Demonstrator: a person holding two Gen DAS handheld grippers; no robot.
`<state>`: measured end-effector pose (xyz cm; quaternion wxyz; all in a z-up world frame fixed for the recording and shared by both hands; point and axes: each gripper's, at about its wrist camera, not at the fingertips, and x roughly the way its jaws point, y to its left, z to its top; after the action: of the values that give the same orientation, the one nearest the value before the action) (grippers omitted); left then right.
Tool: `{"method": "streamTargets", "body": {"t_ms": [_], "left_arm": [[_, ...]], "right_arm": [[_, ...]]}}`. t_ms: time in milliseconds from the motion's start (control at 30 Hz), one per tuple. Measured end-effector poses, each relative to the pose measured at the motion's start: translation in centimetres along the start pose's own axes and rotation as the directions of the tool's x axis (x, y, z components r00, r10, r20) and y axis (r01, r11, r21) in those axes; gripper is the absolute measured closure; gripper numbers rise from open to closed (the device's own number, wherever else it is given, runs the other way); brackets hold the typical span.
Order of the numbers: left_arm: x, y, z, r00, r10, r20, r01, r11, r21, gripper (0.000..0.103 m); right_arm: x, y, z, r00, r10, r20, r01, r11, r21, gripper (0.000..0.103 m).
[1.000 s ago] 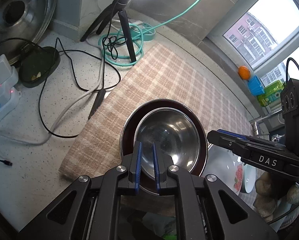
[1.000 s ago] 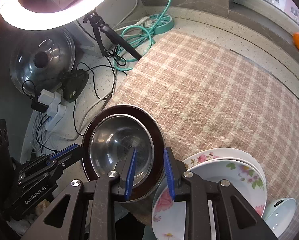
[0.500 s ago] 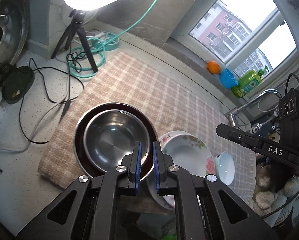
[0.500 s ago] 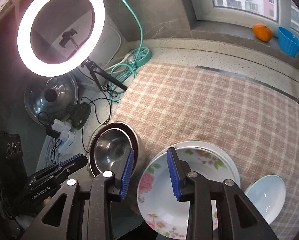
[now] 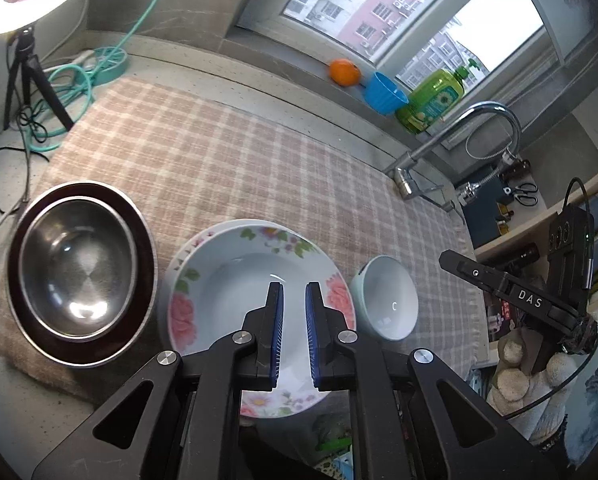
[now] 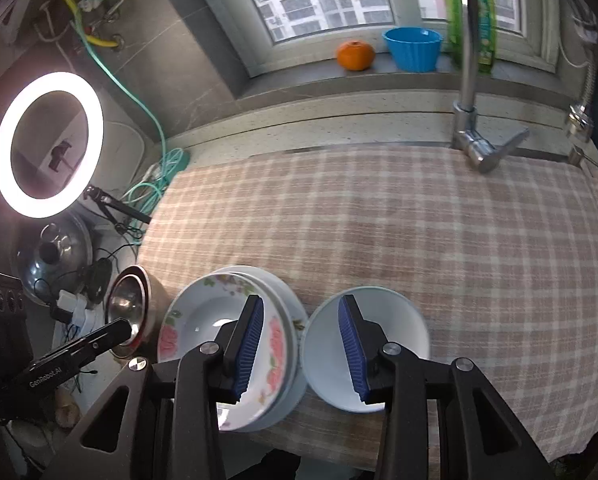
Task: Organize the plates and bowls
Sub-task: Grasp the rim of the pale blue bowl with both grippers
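A steel bowl [image 5: 77, 276] sits nested in a dark red bowl [image 5: 139, 240] at the left of the checked cloth [image 5: 219, 160]. Beside it lies a stack of floral plates [image 5: 235, 280], and to its right a small pale bowl [image 5: 391, 300]. My left gripper [image 5: 295, 292] hovers over the top floral plate, shut, with nothing held. My right gripper [image 6: 301, 308] hangs above the gap between the floral plates [image 6: 203, 320] and the small pale bowl [image 6: 395, 328]. Its jaws are opening and nothing is between them. The steel bowl [image 6: 127, 304] shows at the left.
A faucet [image 6: 471, 80] stands at the back right of the checked cloth [image 6: 379, 208]. An orange [image 6: 355, 55], a blue cup [image 6: 413, 49] and a green soap bottle [image 5: 435, 100] line the windowsill. A ring light [image 6: 47, 144], its tripod, cables and a pot lid [image 6: 55, 256] crowd the left.
Both grippers have swung right, from over the steel bowl to over the floral plates and small bowl. The right jaws have spread wider. The left jaws stay the same.
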<state>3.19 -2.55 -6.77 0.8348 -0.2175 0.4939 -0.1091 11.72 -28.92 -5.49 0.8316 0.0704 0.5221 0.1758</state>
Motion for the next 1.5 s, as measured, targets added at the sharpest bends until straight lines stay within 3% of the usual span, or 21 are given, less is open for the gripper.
{"method": "streamTargets", "body": {"t_ms": [367,833,1300,1500], "left_arm": [[5.8,-5.9,-0.4,0.994,-0.036,-0.104,0.052,0.987,0.149,0.093],[12.2,-8.9,0.1,0.981,0.068,-0.182,-0.013,0.959,0.284,0.093],[14.2,-8.8,0.1,0.968,0.085,-0.235,-0.013,0.957,0.291,0.093],[14.4,-8.6,0.2,0.966,0.085,-0.243,-0.013,0.958,0.286,0.094]], "right_arm": [[0.0,-6.0,-2.0,0.998,-0.063,-0.008,0.064,0.992,0.109,0.068],[2.8,-9.2,-4.2,0.996,-0.03,-0.083,0.045,0.982,0.181,0.067],[4.9,-9.6,-4.9,0.991,0.022,-0.131,0.009,0.973,0.231,0.068],[5.4,-9.4,-5.0,0.988,0.036,-0.151,0.001,0.971,0.239,0.081]]}}
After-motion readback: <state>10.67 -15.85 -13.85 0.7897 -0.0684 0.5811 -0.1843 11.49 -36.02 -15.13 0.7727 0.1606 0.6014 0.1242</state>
